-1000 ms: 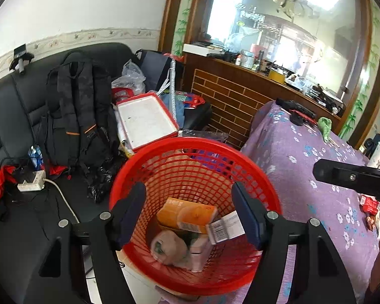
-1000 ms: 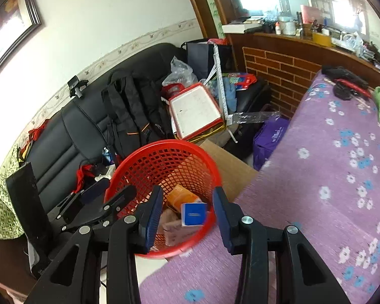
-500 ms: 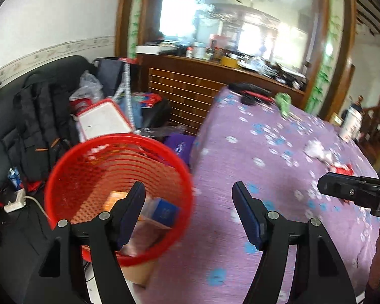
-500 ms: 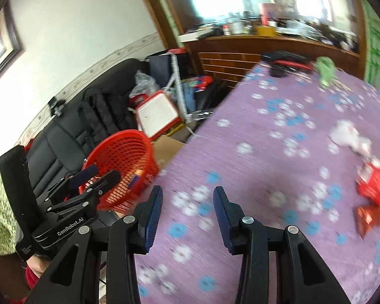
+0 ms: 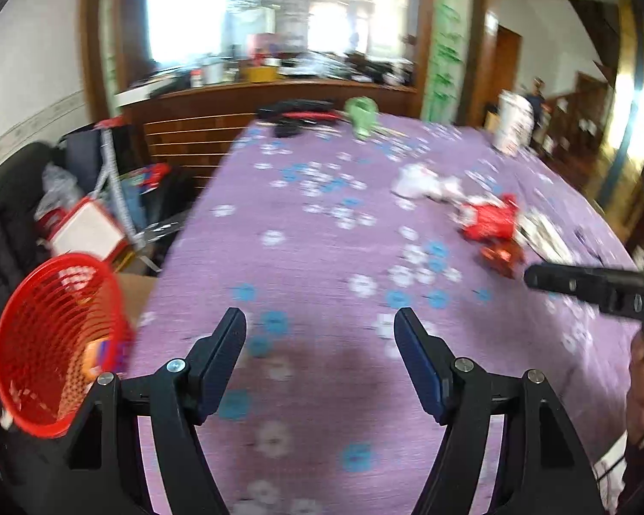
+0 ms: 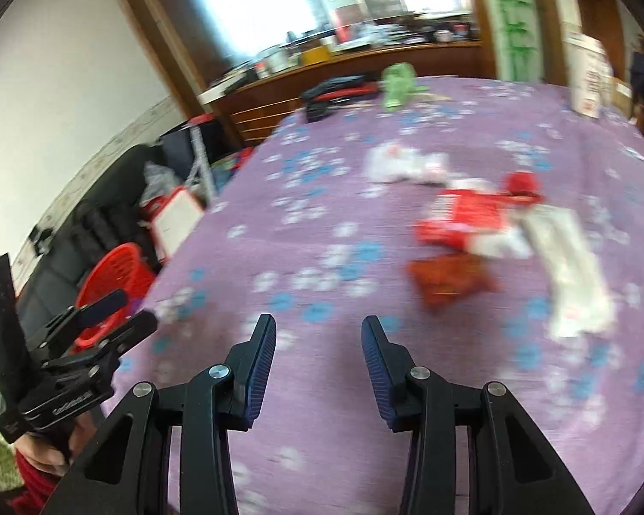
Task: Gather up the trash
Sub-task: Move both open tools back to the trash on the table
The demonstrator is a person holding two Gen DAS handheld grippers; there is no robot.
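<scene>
Ahead, wrappers (image 6: 472, 219) beyond right tongs (image 6: 318, 334).

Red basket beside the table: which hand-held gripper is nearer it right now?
Left. The left hand-held gripper sits just beside the red basket, at the table's edge. The right hand-held gripper is farther out over the purple tablecloth, towards the wrappers.

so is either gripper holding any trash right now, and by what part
Nothing is held. The left gripper and right gripper both stand open and empty over the purple tablecloth; the red wrappers lie untouched on it.
</scene>
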